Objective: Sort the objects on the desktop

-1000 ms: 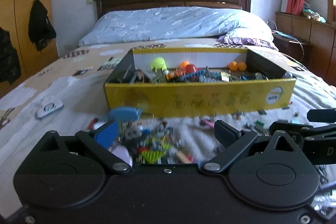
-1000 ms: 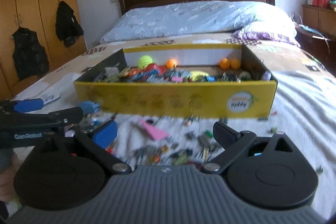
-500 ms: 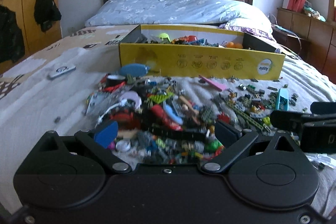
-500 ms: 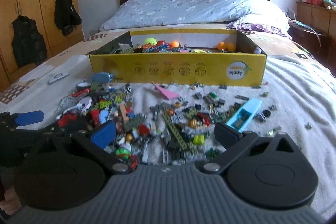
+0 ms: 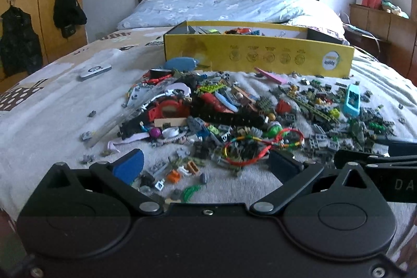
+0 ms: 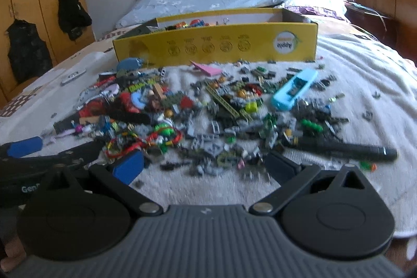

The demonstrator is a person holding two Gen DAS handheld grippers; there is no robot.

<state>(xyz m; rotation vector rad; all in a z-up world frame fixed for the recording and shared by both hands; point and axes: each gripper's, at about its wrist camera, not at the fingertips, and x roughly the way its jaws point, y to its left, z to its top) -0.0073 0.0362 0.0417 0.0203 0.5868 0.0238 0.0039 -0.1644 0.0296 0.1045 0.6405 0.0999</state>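
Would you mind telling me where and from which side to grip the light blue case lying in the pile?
Grip the light blue case across its long side walls near the middle, coming from above. It lies flat with its open side up, long and narrow, so the jaws can probably span its width.

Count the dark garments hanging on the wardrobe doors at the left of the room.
2. A black vest hangs at the far left edge; a black jacket hangs further along, nearer the wall corner. Others could hang beyond the frame edge.
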